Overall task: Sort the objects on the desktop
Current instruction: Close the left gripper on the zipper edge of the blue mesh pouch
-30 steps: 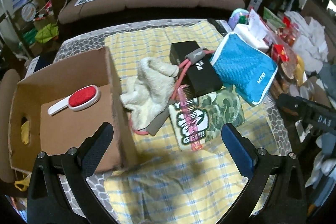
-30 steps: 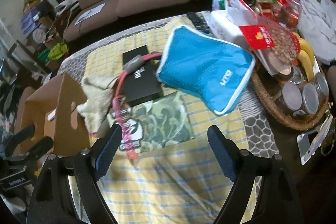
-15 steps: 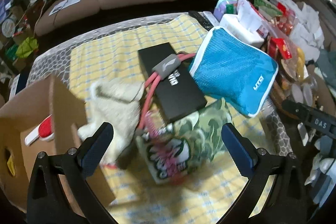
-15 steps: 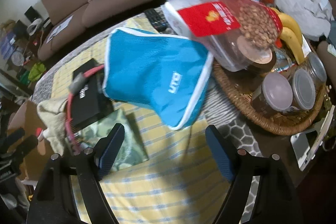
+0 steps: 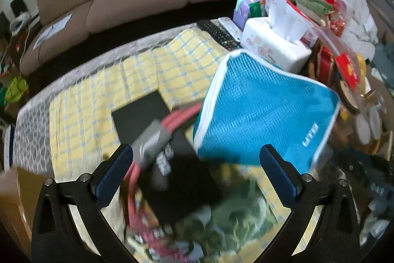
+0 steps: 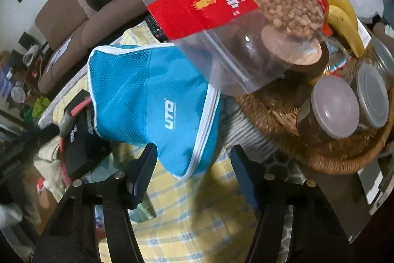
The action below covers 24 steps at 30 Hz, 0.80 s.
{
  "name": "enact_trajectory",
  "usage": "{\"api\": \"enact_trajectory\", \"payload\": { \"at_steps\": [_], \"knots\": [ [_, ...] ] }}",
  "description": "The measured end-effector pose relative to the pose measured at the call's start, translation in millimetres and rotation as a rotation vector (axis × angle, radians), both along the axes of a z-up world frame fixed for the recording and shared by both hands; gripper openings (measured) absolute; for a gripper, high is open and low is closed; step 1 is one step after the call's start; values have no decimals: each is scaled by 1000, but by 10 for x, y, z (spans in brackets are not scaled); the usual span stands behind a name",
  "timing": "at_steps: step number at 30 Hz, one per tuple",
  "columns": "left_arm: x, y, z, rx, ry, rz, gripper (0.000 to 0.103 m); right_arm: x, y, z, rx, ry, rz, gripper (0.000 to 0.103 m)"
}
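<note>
A blue mesh pouch [image 5: 266,115] with white piping lies tilted on the yellow checked cloth [image 5: 103,95], leaning on a black box [image 5: 172,179]. A pink cord with a grey sleeve [image 5: 152,139] crosses the box. My left gripper [image 5: 195,164] hangs open above the box and the pouch's near edge, with nothing gripped. My right gripper [image 6: 193,160] is over the blue pouch [image 6: 152,100], with the pouch's lower corner between its fingers. Its jaws are closing, and a gap still shows beside the right finger [image 6: 242,176].
A wicker basket [image 6: 320,159] with lidded jars [image 6: 332,110], bananas [image 6: 344,16] and a clear bag of nuts [image 6: 234,16] crowds the right. A tissue box [image 5: 273,48] and remotes [image 5: 219,31] sit behind the pouch. A cardboard box corner [image 5: 9,189] is at the left.
Both grippers swung right and lower, the left away from the cardboard box and toward the black box. The right one came down on the pouch's corner and its jaws narrowed.
</note>
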State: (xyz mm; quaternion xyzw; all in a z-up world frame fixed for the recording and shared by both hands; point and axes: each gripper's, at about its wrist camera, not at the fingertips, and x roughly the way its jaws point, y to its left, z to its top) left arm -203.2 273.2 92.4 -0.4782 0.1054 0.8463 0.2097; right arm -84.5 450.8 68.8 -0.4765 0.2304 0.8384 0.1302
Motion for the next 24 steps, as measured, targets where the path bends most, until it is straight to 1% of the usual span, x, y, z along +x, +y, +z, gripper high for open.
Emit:
{"api": "enact_trajectory", "payload": {
  "at_steps": [2,6,9,13,16,17,18,19,21,22,24],
  "knots": [
    [-160,115,-36,-19,9,-7,103,-9,-4,-28,-4,3,11,64],
    [-384,292,-105,-29,21,-34,103,-33,-15,-112,-36,11,26,64],
    [-510,395,-160,-45,26,-51,103,-77,-47,-185,-32,-6,39,64],
    [-658,494,-274,-42,-21,-68,103,-91,-34,-311,-63,-25,10,64],
    [-686,622,-431,-99,-57,-101,103,-121,-52,-405,-67,-53,16,64],
    [-666,672,-485,-127,-55,-115,99,-133,-52,-427,-70,-61,16,64],
    [-651,699,-511,-138,-50,-124,90,-140,-43,-442,-73,-64,14,64],
    [-639,721,-531,-145,-47,-129,85,-147,-33,-461,-82,-66,13,64],
    [-632,747,-581,-155,-56,-132,67,-161,-21,-491,-84,-75,11,64],
    [-630,747,-606,-155,-68,-133,60,-171,-15,-521,-92,-84,10,64],
    [-625,744,-622,-141,-83,-143,29,-173,-4,-569,-120,-91,5,64]
  ]
}}
